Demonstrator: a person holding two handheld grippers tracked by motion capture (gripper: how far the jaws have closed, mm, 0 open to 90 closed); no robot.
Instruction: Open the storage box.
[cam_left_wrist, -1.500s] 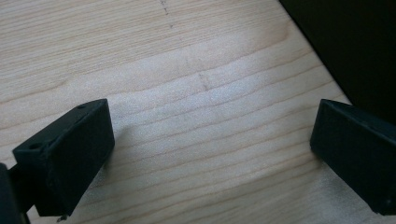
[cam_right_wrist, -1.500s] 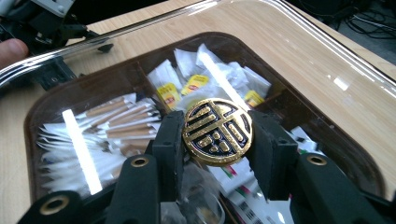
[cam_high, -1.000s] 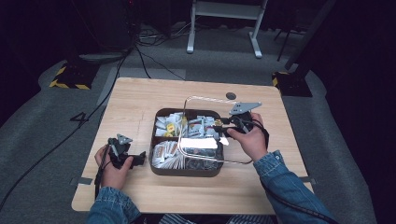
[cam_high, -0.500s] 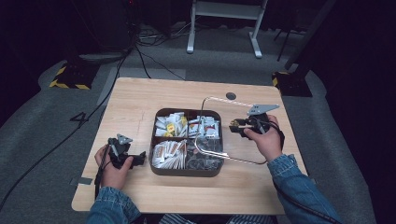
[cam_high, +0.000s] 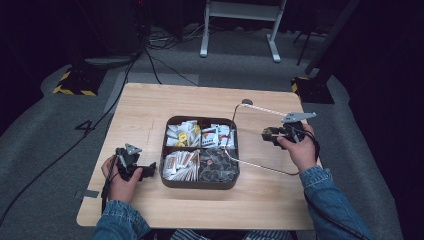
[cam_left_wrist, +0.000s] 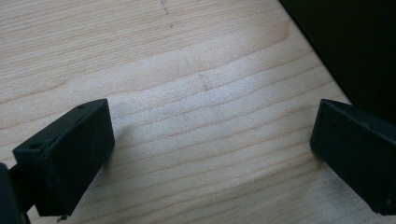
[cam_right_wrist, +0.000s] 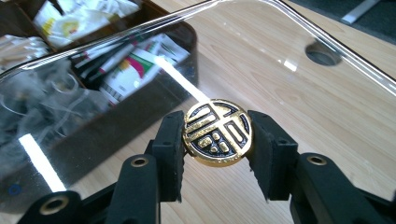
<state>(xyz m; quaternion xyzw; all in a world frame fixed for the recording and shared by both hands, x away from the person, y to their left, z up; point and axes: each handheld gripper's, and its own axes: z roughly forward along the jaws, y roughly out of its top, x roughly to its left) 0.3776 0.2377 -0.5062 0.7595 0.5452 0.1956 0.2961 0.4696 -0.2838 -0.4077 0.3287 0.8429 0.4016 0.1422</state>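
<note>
Right now the right claw is clamped on the round gold knob of a clear glass lid, both pads pressing its rim. Seen from above, that lid hangs tilted at the right side of the dark compartment box, partly over the box's right edge. Left of the box, the left claw rests with jaws wide apart over bare desk, gripping nothing.
</note>
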